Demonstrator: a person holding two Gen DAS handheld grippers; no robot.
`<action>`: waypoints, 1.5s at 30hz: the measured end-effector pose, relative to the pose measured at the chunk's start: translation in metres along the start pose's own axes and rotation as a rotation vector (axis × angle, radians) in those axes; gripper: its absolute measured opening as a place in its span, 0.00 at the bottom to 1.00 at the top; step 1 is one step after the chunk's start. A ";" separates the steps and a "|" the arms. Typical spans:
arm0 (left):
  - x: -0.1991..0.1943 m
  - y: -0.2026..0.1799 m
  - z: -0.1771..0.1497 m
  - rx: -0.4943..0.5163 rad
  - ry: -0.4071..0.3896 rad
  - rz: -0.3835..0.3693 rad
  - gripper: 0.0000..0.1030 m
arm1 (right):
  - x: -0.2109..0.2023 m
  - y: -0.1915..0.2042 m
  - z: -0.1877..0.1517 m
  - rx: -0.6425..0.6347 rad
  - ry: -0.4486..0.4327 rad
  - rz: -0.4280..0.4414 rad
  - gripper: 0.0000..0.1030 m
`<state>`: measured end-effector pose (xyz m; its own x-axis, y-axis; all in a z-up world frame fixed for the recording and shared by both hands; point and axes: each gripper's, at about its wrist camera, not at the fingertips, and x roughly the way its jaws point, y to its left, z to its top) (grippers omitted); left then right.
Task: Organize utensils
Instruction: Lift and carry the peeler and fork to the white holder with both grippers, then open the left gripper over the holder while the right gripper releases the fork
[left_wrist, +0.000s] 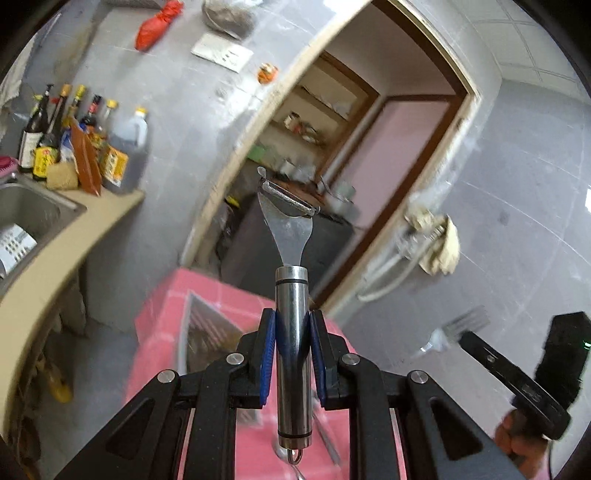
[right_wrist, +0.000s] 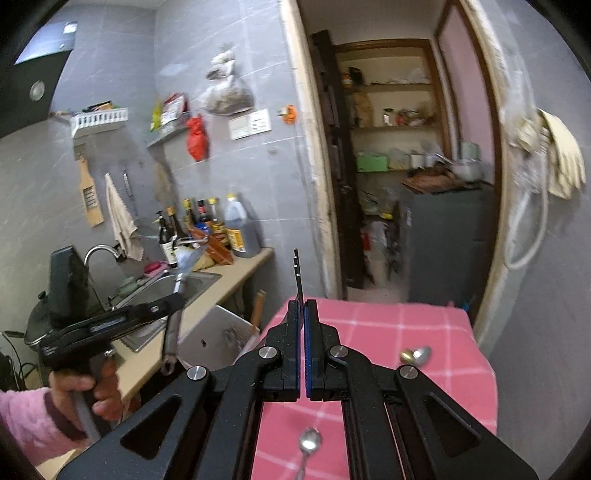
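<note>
My left gripper (left_wrist: 291, 317) is shut on the round steel handle of a peeler (left_wrist: 290, 221), whose serrated blade points away from me toward the doorway. It also shows in the right wrist view as the left gripper (right_wrist: 173, 301), with the peeler (right_wrist: 170, 339) hanging from it over the counter. My right gripper (right_wrist: 303, 306) is shut on a fork (right_wrist: 297, 271), seen edge-on and sticking up between the blue pads. From the left wrist view, that fork (left_wrist: 463, 325) shows its tines at the tip of the right gripper (left_wrist: 471, 338). Both are raised above the pink checked table (right_wrist: 424, 325).
Two spoons (right_wrist: 309, 443) (right_wrist: 417, 355) lie on the pink cloth. A steel sink (left_wrist: 26, 214) and several bottles (left_wrist: 74, 133) line the counter (right_wrist: 236, 266) at left. An open doorway (right_wrist: 399, 184) leads to shelves ahead. A hand in a pink sleeve (right_wrist: 33, 417) holds the left gripper.
</note>
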<state>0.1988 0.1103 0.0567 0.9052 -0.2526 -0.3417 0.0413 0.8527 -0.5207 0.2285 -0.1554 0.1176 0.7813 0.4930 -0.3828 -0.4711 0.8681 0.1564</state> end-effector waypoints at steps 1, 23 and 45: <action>0.004 0.006 0.004 0.002 -0.015 0.008 0.17 | 0.007 0.007 0.003 -0.018 0.004 0.006 0.02; 0.052 0.042 -0.018 0.077 -0.062 0.048 0.17 | 0.102 0.062 -0.024 -0.090 0.227 0.060 0.02; 0.008 0.034 -0.033 0.133 -0.010 0.053 0.34 | 0.076 0.038 -0.045 0.075 0.172 0.047 0.31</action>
<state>0.1938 0.1222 0.0107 0.9116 -0.2017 -0.3582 0.0482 0.9178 -0.3940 0.2515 -0.0874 0.0534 0.6747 0.5213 -0.5225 -0.4682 0.8496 0.2430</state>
